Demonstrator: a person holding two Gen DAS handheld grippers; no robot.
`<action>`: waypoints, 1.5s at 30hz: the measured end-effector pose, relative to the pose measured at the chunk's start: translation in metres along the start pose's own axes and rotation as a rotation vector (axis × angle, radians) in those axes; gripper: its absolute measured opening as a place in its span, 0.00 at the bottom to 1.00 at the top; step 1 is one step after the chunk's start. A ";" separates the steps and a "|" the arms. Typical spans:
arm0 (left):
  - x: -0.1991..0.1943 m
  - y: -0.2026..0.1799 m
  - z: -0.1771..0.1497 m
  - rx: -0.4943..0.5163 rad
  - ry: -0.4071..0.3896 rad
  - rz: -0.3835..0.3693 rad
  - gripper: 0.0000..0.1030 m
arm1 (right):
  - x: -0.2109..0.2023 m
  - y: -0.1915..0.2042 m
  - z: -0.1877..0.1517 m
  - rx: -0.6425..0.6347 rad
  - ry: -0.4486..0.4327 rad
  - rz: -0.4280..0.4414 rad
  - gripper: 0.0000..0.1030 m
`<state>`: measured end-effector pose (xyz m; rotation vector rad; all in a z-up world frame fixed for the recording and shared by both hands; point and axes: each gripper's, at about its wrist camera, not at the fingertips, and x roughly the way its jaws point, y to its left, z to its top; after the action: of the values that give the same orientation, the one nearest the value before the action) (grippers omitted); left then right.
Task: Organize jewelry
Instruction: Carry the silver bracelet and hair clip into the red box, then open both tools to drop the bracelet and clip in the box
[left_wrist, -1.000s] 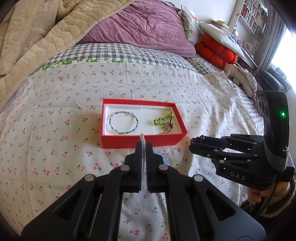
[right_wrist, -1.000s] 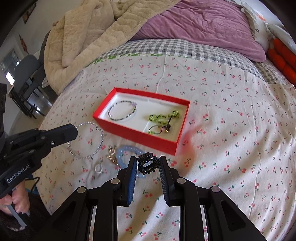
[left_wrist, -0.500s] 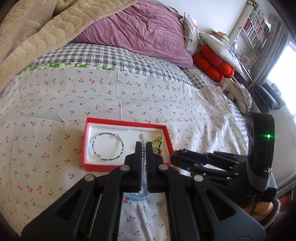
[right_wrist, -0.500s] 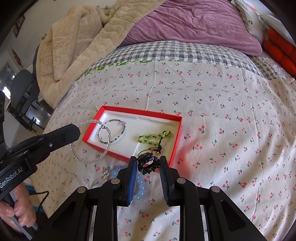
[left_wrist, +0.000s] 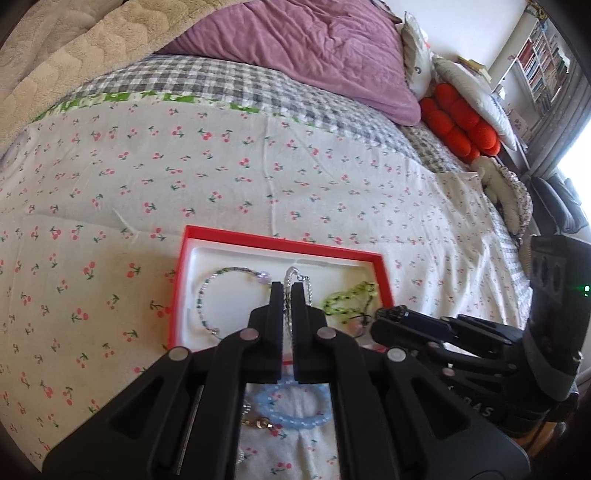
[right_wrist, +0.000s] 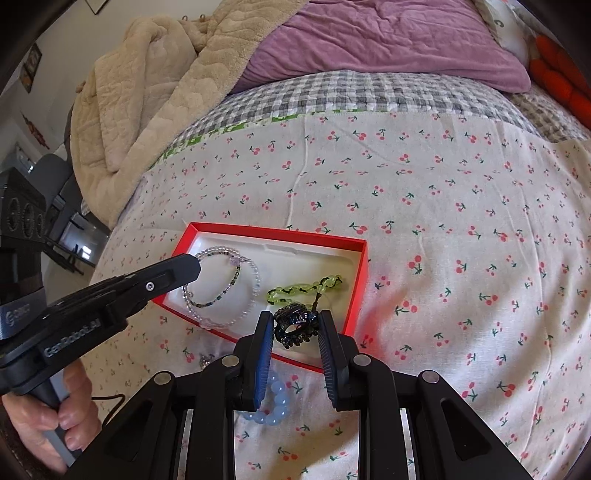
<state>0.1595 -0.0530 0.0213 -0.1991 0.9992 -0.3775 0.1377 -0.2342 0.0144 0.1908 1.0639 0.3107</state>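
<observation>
Both grippers have moved in over the red box (right_wrist: 357, 275); the left gripper (left_wrist: 287, 291) pinches the clear bead bracelet (right_wrist: 246, 275), the right gripper (right_wrist: 295, 326) clamps what looks like a black hair clip (right_wrist: 295, 325); releases seem next.

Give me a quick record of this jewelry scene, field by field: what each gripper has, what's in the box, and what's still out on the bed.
left gripper: jaws shut on clear bead bracelet, which hangs over the box
right gripper: jaws shut on black hair clip, at the box's near edge
red box: open, white liner, on the cherry-print bedsheet
in the box: dark bead bracelet, green bead bracelet
outside the box: blue bead bracelet, small gold-coloured piece
</observation>
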 end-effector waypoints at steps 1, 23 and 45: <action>0.001 0.002 0.000 0.002 0.000 0.016 0.04 | 0.001 0.001 0.000 -0.003 0.004 0.001 0.24; -0.013 0.008 -0.004 0.034 -0.025 0.094 0.46 | -0.019 -0.001 0.010 0.040 -0.073 0.052 0.62; -0.034 0.037 -0.087 0.093 0.099 0.231 0.84 | -0.030 0.012 -0.038 0.000 0.024 -0.022 0.73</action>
<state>0.0777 -0.0046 -0.0110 0.0201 1.0864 -0.2231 0.0885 -0.2327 0.0249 0.1761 1.0891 0.2940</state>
